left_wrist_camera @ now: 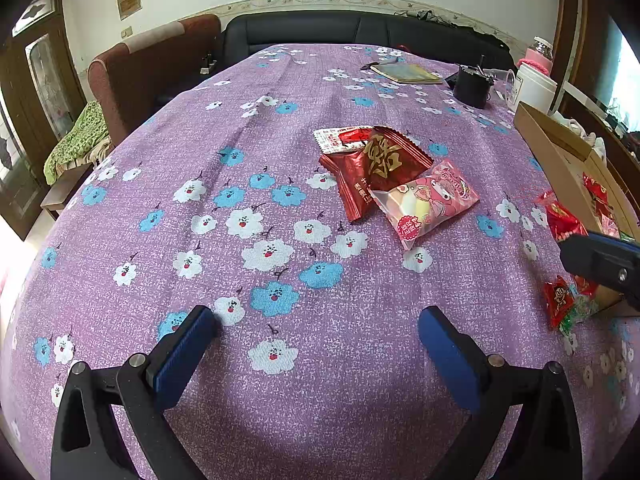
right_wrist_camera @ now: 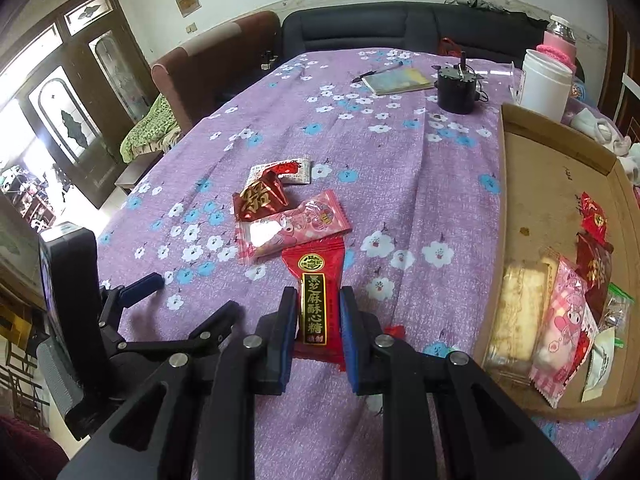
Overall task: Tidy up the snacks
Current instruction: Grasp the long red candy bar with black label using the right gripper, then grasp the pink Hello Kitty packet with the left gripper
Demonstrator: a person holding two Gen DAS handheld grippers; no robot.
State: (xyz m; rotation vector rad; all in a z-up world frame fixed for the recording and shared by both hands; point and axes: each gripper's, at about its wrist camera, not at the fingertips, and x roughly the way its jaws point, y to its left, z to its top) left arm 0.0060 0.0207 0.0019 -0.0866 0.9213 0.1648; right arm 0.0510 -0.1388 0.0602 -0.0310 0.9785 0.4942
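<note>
Roughly, the job looks about half done. Nearest in the right wrist view, the right gripper (right_wrist_camera: 319,312) has its blue-padded fingers (right_wrist_camera: 289,320) pressed in on both sides of a red foil sweet packet with a black and gold label (right_wrist_camera: 316,280), whose far end lies over the purple flowered cloth of the worktop (right_wrist_camera: 400,184); whether the packet is lifted or resting on the cloth I cannot tell. Just to its right sits the shallow brown cardboard tray (right_wrist_camera: 560,148), already holding several snacks: a clear-wrapped pale cake (right_wrist_camera: 516,312), a pink cartoon-printed packet (right_wrist_camera: 564,316), a dark red wrapper (right_wrist_camera: 594,268) and a few smaller sweets at the tray's right side. That much appears sorted.

In the left wrist view, the left gripper (left_wrist_camera: 318,334) hangs over bare cloth with its fingers spread wide and nothing between them. Two or three small red and green sweets (left_wrist_camera: 564,304) lie on the cloth by the tray's near corner, apparently outside it.

Farther out, near the middle of the worktop, three packets overlap in a loose pile: a pink translucent marshmallow packet (left_wrist_camera: 426,202), a dark red foil packet with a gold character (left_wrist_camera: 380,164) and, beyond it, a white and red sachet (left_wrist_camera: 340,138). These, plus the held one, seem to be what is left to bring to the tray.
</note>
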